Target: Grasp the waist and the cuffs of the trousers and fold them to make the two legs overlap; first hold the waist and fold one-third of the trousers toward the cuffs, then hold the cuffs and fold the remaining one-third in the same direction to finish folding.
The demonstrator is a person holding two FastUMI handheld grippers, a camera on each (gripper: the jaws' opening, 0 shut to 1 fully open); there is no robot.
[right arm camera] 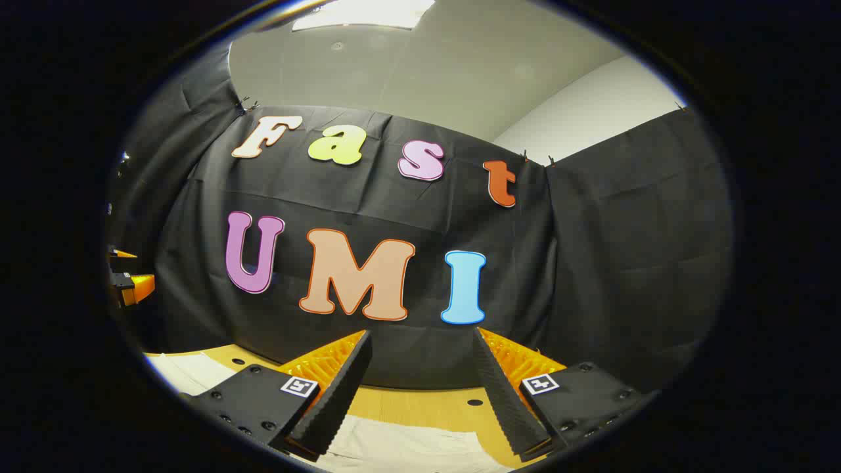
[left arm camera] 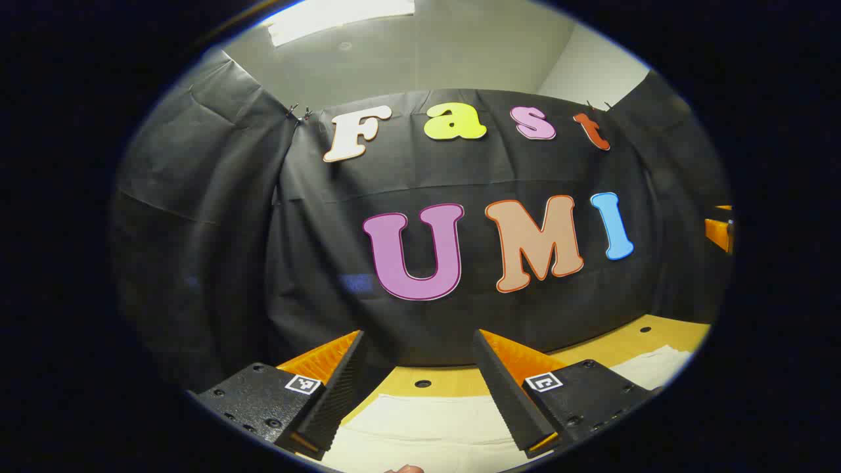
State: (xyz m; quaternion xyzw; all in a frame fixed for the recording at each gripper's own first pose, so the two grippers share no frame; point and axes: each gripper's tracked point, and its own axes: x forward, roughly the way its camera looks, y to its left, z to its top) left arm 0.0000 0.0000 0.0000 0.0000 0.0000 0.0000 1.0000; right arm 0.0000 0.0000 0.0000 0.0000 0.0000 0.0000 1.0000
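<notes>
The trousers [left arm camera: 427,427] are being seen as pale cloth lying flat on the yellow table [left arm camera: 663,332], low in the frame of the left gripper view, with a further pale patch at the lower right edge. In the right gripper view the same cloth [right arm camera: 407,447] is showing at the bottom centre, with another strip at the lower left.

The left gripper [left arm camera: 417,387] is being held released above the cloth, its jaws standing well apart with nothing between them. The right gripper [right arm camera: 420,387] is likewise being held wide and empty, raised over the fabric. At the far left of the right gripper view, part of the other gripper is being glimpsed.

Judged from here, a single layer could be pinched instead of the full edge, because both grippers are being held high and level rather than angled down at the cloth. A corner could also be missed, since so little of the garment is being framed.

The long axis is probably being laid across the frame, left to right, though waist and cuffs cannot be told apart.
</notes>
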